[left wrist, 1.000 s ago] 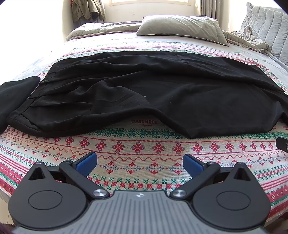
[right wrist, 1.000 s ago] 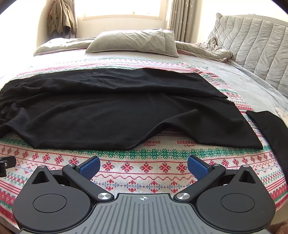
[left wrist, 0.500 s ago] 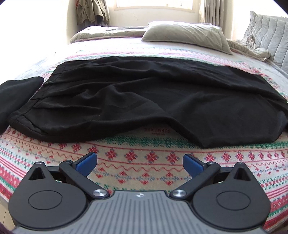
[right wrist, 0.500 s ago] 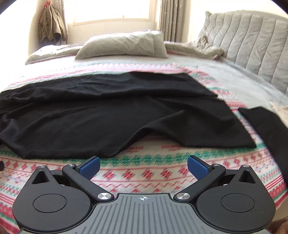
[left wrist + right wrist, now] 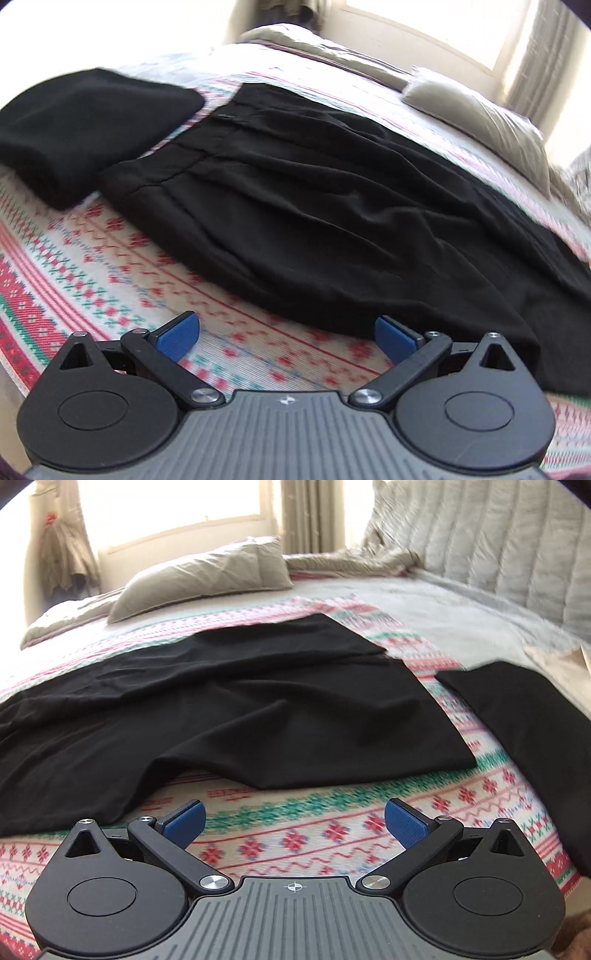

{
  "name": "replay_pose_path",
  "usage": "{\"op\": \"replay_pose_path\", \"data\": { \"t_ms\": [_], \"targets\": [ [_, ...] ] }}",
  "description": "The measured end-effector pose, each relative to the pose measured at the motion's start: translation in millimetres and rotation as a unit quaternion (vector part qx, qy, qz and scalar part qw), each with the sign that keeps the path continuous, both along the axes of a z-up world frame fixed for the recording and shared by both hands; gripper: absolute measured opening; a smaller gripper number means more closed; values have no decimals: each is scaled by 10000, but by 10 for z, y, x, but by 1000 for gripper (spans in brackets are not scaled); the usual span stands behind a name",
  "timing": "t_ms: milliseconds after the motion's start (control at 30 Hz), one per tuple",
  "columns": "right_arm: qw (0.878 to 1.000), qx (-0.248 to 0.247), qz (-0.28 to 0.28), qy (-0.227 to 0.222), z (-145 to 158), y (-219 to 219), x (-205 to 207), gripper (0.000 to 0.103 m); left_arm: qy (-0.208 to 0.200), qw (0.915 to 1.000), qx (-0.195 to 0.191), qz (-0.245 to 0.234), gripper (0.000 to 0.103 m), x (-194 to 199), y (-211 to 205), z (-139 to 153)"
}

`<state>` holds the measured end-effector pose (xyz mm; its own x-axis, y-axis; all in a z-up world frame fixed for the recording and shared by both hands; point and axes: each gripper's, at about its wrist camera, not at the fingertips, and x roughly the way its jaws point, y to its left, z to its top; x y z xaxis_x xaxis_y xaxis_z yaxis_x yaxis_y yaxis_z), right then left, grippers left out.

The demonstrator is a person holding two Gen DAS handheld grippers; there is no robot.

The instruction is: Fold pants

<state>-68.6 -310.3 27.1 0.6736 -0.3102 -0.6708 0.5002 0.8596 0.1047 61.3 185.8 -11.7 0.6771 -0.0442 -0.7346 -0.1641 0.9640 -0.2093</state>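
Note:
Black pants [image 5: 314,206] lie spread across the patterned blanket, waistband at the left in the left wrist view, leg ends [image 5: 369,716] at the right in the right wrist view. My left gripper [image 5: 286,338] is open just short of the pants' near edge by the waist end, its right blue pad [image 5: 393,338] almost at the fabric. My right gripper [image 5: 293,823] is open over bare blanket, a short way in front of the near leg's hem. Neither holds anything.
A folded black garment [image 5: 85,125] lies left of the waistband; another black piece [image 5: 532,731] lies right of the leg ends. The patterned blanket [image 5: 314,834] covers the bed. A grey pillow [image 5: 207,576] and a quilted headboard [image 5: 498,554] sit beyond.
The left gripper has swung left and closer toward the waist end, tilting the view. The right gripper has moved right and forward toward the leg ends. Both remain open.

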Motion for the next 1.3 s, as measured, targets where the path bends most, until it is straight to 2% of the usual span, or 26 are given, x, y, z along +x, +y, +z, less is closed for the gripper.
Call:
{"op": "replay_pose_path", "data": {
  "t_ms": [100,267,367,467,567,633,667,700,733,767,833,867,1033,1167,1300],
  "targets": [
    [9982,485,-363,-39,-30,-244,-73,103,-154,9994,-149,274,103,6,189,30],
    [9897,1082,-857,-382,-70,-563,-193,103,-396,9933,-901,605,103,12,460,-5],
    [9777,1669,-1162,-531,-212,-720,-194,102,-566,9917,-922,699,103,15,522,4],
    [9756,1588,-1319,-748,-268,-771,-130,101,-687,9874,-1123,881,97,49,607,-30],
    [9743,1383,-1521,-923,-314,-814,-46,97,-846,9794,-1390,1195,84,57,748,-66],
    [9732,1174,-1703,-1007,-334,-845,10,85,-917,9761,-1406,1379,68,39,811,-67],
    [9725,1051,-1807,-1028,-340,-861,32,81,-937,9749,-1387,1467,64,48,835,-71],
    [9720,916,-1896,-1048,-344,-882,51,69,-951,9739,-1367,1543,55,42,855,-75],
    [9715,741,-1990,-1056,-346,-885,63,46,-959,9728,-1340,1626,42,39,873,-81],
    [9712,590,-2053,-1059,-352,-894,71,35,-941,9724,-1299,1696,36,41,889,-83],
    [9699,565,-2102,-1093,-378,-953,66,8,-867,9740,-1179,1731,19,35,905,-86],
    [9695,581,-2115,-1094,-379,-981,41,2,-859,9754,-1097,1706,19,31,913,-75],
    [9691,416,-2189,-1056,-262,-1097,-106,1,-1012,9797,-706,1581,18,-76,956,88],
    [9707,175,-2181,-992,-131,-1123,-215,0,-954,9810,-683,1547,18,-166,1051,186],
    [9729,-218,-2168,-780,-42,-1102,-297,0,-925,9841,-499,1432,18,-213,1065,254]
  ]
}}
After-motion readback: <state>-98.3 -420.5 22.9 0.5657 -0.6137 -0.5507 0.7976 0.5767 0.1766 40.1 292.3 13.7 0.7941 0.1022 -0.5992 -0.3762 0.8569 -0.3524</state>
